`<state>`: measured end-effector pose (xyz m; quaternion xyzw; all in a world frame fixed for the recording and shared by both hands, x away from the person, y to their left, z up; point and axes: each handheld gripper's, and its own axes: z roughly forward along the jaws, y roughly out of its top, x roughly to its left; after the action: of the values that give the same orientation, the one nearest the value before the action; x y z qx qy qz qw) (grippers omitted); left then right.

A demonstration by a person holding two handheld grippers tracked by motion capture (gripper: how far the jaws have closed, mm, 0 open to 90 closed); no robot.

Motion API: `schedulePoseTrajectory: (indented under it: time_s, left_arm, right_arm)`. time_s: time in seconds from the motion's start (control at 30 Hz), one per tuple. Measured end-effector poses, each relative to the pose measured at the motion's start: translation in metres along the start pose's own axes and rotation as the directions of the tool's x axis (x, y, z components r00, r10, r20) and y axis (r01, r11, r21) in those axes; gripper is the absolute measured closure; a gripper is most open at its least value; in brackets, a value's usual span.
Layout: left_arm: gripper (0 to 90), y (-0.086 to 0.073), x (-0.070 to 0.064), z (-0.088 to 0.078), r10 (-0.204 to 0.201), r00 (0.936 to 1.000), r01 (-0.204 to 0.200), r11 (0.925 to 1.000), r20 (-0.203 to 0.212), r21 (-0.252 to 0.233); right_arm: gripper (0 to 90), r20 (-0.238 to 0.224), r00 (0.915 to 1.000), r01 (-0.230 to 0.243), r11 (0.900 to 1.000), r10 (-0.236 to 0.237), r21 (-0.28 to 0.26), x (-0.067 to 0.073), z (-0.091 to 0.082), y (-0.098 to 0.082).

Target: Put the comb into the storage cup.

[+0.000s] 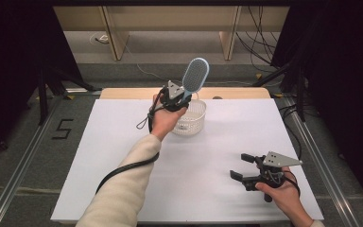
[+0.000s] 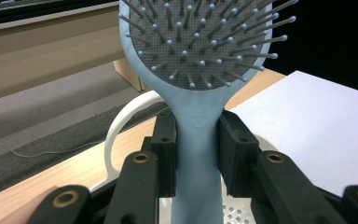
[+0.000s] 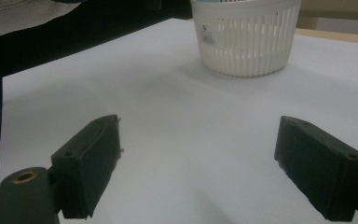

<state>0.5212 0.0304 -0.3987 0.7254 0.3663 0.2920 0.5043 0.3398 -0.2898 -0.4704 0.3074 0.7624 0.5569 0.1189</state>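
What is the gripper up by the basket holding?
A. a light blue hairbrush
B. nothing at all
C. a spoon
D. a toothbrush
A: the left gripper has its jaws pressed on the handle of a light blue hairbrush, bristle head up, above the white basket.

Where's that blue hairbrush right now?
The hairbrush is held upright by its handle in the left gripper, raised just above the white basket at the far middle of the table in the high view.
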Motion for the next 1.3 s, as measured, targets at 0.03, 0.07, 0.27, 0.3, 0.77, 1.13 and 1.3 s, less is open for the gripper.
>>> schedulePoseTrajectory:
  time_s: [0.03,0.07,0.27,0.3,0.77,1.13,1.3]
  left_arm:
    - [69.5,-0.0004,-0.0001,0.0002,0.004,1.0,-0.004,1.0,0.002,0.0]
    - [69.5,-0.0008,-0.0004,0.0005,0.006,1.0,-0.006,1.0,0.003,-0.001]
    - [69.5,-0.0031,0.0,0.0013,0.019,0.9998,-0.019,0.9998,0.001,0.001]
    - [69.4,-0.0035,0.0,0.0014,0.017,0.9998,-0.017,0.9998,0.002,0.0]
    - [69.5,-0.0068,-0.0005,0.0027,0.044,0.999,-0.044,0.999,0.011,0.008]
    - [69.4,-0.0065,-0.001,0.0033,0.062,0.9978,-0.062,0.9981,0.024,0.007]
    - [69.5,-0.0052,-0.0011,0.0029,0.069,0.9971,-0.069,0.9976,0.032,0.009]
  right_arm:
    - [15.3,0.0,1.0,0.001,1.0,-0.001,0.0,0.0,0.0,0.0]
    - [15.3,0.0,1.0,-0.001,1.0,0.001,0.0,0.0,0.0,0.0]
    - [15.3,0.0,1.0,-0.001,1.0,0.001,0.0,-0.0001,0.0001,-0.0001]
    - [15.3,0.0,1.0,-0.001,1.0,0.001,0.001,-0.0001,0.0001,-0.0001]
    - [15.3,0.0,1.0,-0.002,1.0,0.002,0.001,-0.0005,0.0002,-0.0002]
    - [15.3,0.0,1.0,-0.004,1.0,0.004,0.002,-0.0003,0.0001,-0.0002]
    - [15.3,0.0,1.0,-0.004,1.0,0.004,0.003,-0.0004,0.0002,-0.0003]
